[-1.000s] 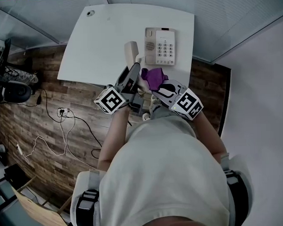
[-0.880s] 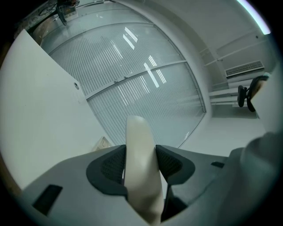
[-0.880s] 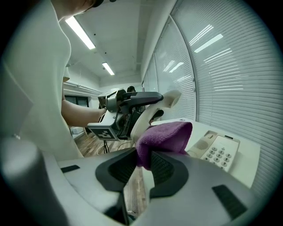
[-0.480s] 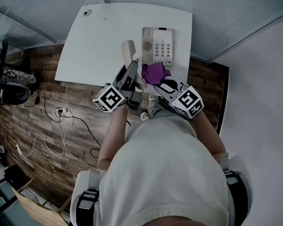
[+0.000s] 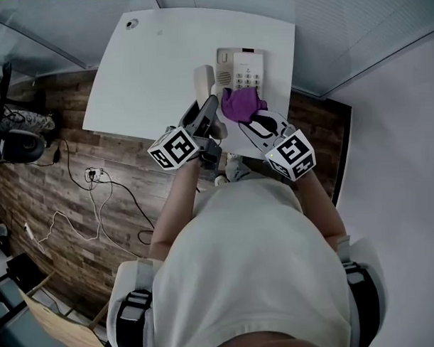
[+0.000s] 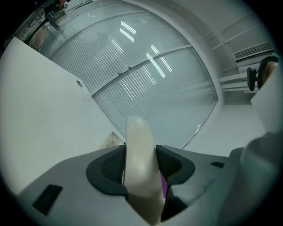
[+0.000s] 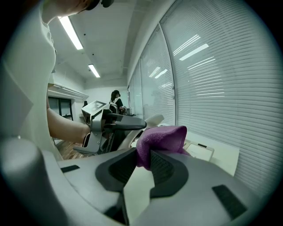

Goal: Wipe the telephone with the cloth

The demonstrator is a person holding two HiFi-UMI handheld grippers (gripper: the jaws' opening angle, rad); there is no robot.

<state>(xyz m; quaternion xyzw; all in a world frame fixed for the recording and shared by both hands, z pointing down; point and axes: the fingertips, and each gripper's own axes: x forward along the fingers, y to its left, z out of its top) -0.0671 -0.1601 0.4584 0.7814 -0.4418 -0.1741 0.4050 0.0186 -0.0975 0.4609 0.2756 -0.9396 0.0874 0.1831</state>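
The left gripper (image 6: pixel 140 152) has its jaws squeezed tight on the handset (image 5: pixel 202 81) - the cream handset fills the whole gap between the two dark pads. In the head view the handset pokes out past the jaws, just to the left of the telephone (image 5: pixel 245 65). I cannot tell if its far end touches the table (image 5: pixel 149 58).

The right gripper (image 7: pixel 143 154) has its jaws pinched on the cloth (image 7: pixel 162 134). The cloth is purple and soft, and it puffs up in a lump above the pads. From the head view the cloth sits over the near end of the telephone, covering the bottom keys, and the top keys show past it. The two grippers are close together, side by side, with the left one just left of the cloth.

The telephone is pale with a grid of buttons. It lies flat near the right back edge of the white table. The table has a small round hole at its far left corner. Below the table the floor (image 5: pixel 68 189) is brown wood, and thin cables (image 5: pixel 97 191) wind across it on the left - the person's pale shirt fills the bottom of that view
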